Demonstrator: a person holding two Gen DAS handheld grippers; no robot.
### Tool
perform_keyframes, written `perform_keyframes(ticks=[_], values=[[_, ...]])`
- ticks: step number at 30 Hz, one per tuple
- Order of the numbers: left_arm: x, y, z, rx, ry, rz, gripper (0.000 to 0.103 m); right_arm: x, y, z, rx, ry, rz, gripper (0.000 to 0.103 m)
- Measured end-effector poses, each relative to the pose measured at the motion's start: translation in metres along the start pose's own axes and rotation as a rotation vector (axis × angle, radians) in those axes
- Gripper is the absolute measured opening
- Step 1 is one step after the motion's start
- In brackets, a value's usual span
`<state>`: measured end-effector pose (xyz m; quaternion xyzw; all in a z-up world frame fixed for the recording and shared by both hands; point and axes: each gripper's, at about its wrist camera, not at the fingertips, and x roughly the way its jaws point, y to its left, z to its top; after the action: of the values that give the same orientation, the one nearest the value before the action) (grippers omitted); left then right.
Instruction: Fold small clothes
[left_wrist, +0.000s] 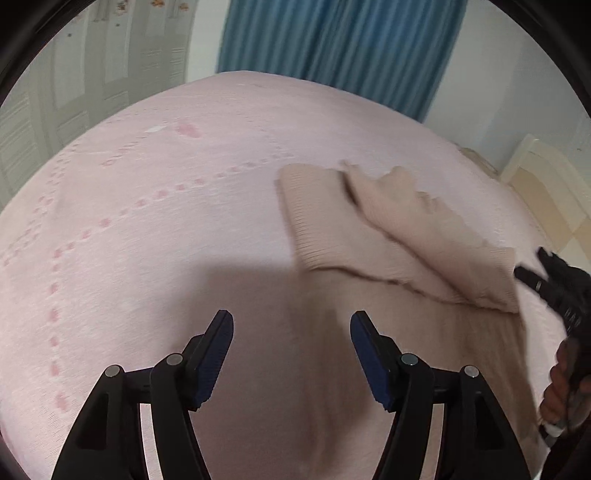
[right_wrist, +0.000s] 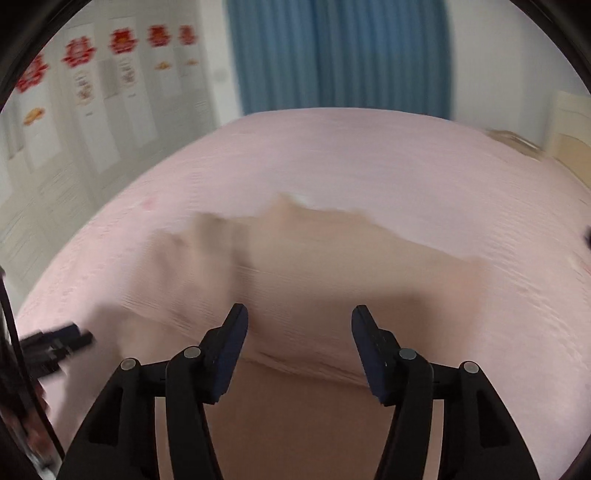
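While both sets of jaws gape empty, beige ribbed knit garment (left_wrist: 388, 229) lies ahead-right of left gripper (left_wrist: 291, 325), under right gripper (right_wrist: 299, 319), right view motion-blurred.

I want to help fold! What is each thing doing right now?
beige knit garment: lying on the bed, partly folded over itself, held by nothing.
left gripper: open, empty.
right gripper: open, empty, above the garment.
blue curtain: drawn closed.
pink bedspread: spread flat.

Soft daylight, motion blur, fisheye-warped edges
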<state>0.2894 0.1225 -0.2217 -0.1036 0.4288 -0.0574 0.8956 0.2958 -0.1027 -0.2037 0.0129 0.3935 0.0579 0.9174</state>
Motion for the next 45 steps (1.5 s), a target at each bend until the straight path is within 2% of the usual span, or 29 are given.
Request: perform_keyframes(ticks=[4, 6, 8, 14, 16, 18, 21, 25, 28, 31, 33, 36, 38, 39, 40, 42, 43, 45], values=[[0.017, -0.027, 0.026, -0.011, -0.016, -0.073, 0.064, -0.006, -0.053, -0.027, 0.021, 0.030, -0.103, 0.058], [0.032, -0.045, 0.041, -0.009, -0.004, -0.101, 0.064, -0.002, -0.066, -0.042, 0.049, 0.042, -0.126, 0.058], [0.048, -0.065, 0.051, 0.005, 0.014, -0.109, 0.069, 0.004, -0.078, -0.053, 0.094, 0.053, -0.121, 0.058], [0.092, -0.129, 0.049, 0.078, 0.068, -0.049, 0.077, 0.019, -0.087, -0.072, 0.146, 0.053, -0.104, 0.058], [0.105, -0.142, 0.046, 0.096, 0.090, 0.019, 0.079, 0.016, -0.092, -0.071, 0.159, 0.049, -0.085, 0.058], [0.108, -0.146, 0.043, 0.120, 0.069, 0.071, 0.079, 0.017, -0.094, -0.073, 0.174, 0.054, -0.081, 0.058], [0.097, -0.138, 0.041, 0.111, 0.024, 0.158, 0.081, 0.020, -0.098, -0.073, 0.201, 0.071, -0.051, 0.058], [0.066, -0.107, 0.035, 0.064, -0.026, 0.207, 0.081, 0.018, -0.099, -0.073, 0.215, 0.056, -0.046, 0.058], [0.053, -0.080, 0.032, 0.021, -0.023, 0.247, 0.081, 0.019, -0.097, -0.072, 0.210, 0.055, -0.046, 0.058], [0.051, -0.059, 0.033, -0.021, 0.007, 0.175, 0.078, 0.021, -0.095, -0.072, 0.207, 0.056, -0.040, 0.058], [0.049, -0.052, 0.037, -0.045, -0.004, 0.142, 0.078, 0.020, -0.095, -0.072, 0.208, 0.054, -0.039, 0.058], [0.048, -0.034, 0.045, -0.142, -0.035, 0.108, 0.068, 0.020, -0.097, -0.071, 0.216, 0.055, -0.033, 0.058], [0.052, -0.019, 0.046, -0.205, -0.017, 0.073, 0.047, 0.021, -0.097, -0.071, 0.221, 0.057, -0.030, 0.058], [0.055, -0.014, 0.045, -0.224, -0.001, 0.053, 0.041, 0.021, -0.097, -0.071, 0.222, 0.058, -0.030, 0.058], [0.058, -0.012, 0.044, -0.233, 0.005, 0.046, 0.031, 0.022, -0.097, -0.071, 0.220, 0.061, -0.032, 0.058], [0.056, -0.007, 0.043, -0.231, -0.014, 0.042, 0.023, 0.023, -0.095, -0.071, 0.213, 0.067, -0.041, 0.058], [0.055, -0.007, 0.043, -0.222, -0.021, 0.044, 0.015, 0.024, -0.094, -0.070, 0.209, 0.068, -0.045, 0.058], [0.053, -0.009, 0.045, -0.200, -0.030, 0.035, 0.010, 0.024, -0.095, -0.069, 0.211, 0.071, -0.045, 0.058]])
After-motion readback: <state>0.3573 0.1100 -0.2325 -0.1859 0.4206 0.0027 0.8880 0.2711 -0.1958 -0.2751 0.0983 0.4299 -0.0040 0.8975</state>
